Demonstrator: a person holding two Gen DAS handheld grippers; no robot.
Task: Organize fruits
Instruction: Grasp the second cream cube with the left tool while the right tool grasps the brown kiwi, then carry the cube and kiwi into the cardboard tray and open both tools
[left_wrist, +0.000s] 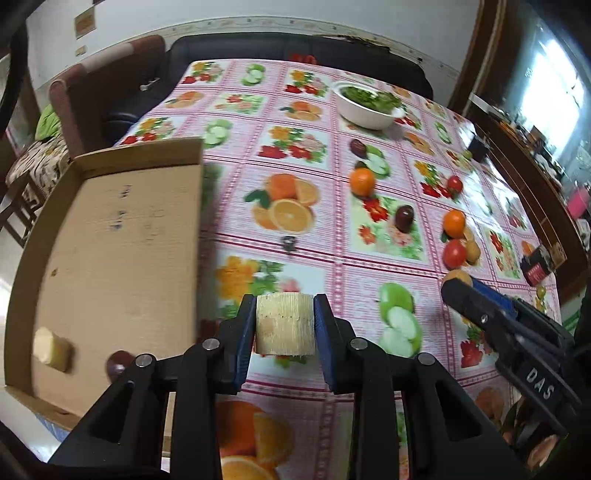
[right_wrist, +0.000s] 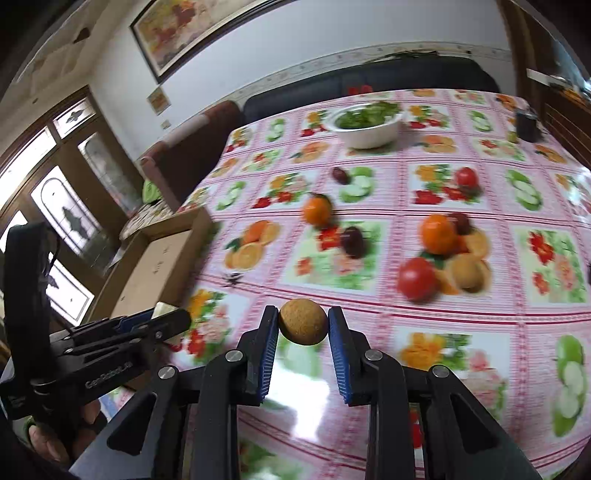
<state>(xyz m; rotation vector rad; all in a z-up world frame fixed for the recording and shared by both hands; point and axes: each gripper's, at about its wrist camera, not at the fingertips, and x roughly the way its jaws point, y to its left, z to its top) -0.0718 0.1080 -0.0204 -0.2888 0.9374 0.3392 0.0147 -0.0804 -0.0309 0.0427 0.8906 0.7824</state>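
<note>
My left gripper (left_wrist: 285, 321) is shut on a pale yellow cylindrical fruit chunk (left_wrist: 285, 323) and holds it above the tablecloth, just right of a cardboard box (left_wrist: 110, 236). The box holds another pale chunk (left_wrist: 51, 349) and a dark red fruit (left_wrist: 117, 363). My right gripper (right_wrist: 303, 325) is shut on a small brown round fruit (right_wrist: 303, 322). It also shows in the left wrist view (left_wrist: 458, 286) at the right. Oranges (left_wrist: 362, 181) (left_wrist: 454, 222), tomatoes (left_wrist: 455, 253) (left_wrist: 455, 183), dark red fruits (left_wrist: 404, 218) (left_wrist: 357, 147) and a brown fruit (right_wrist: 469, 275) lie loose on the table.
A white bowl (left_wrist: 369, 116) of green leaves stands at the far side of the table. A dark cup (right_wrist: 527, 125) stands at the far right, a small dark box (left_wrist: 539, 266) near the right edge. Chairs and a dark sofa (left_wrist: 295, 51) surround the table.
</note>
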